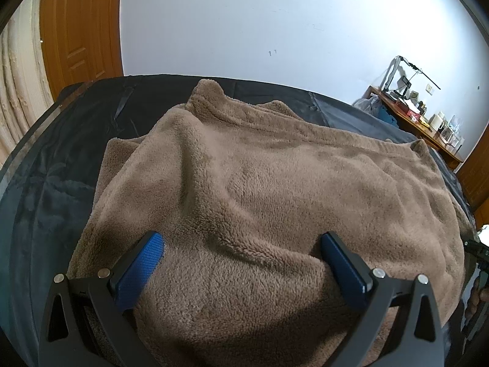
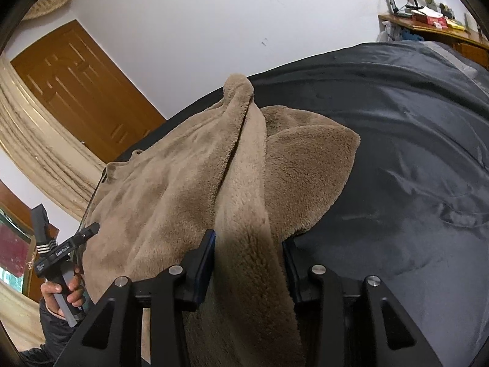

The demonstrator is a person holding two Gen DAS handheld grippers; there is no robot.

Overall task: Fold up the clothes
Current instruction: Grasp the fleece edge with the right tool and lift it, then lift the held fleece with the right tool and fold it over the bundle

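Note:
A brown fleece garment [image 1: 259,183] lies spread over a dark bedcover [image 1: 45,183]. My left gripper [image 1: 241,238] rests on its near edge. The jaws stand wide apart, a mound of fleece bulges between the blue pads [image 1: 143,263], and the left pad's face is mostly bare. In the right wrist view the garment [image 2: 171,183] has a raised fold running from its far corner toward me. My right gripper [image 2: 248,240] is shut on that fold, with both fingers pressing on the fleece. A hand [image 2: 61,290] holds the left gripper's handle at the garment's left edge.
The dark bedcover [image 2: 397,153] stretches bare to the right of the garment. A wooden door [image 1: 79,30] and a pale curtain [image 1: 18,91] stand at the left. A cluttered wooden desk [image 1: 428,116] lines the white wall at the right.

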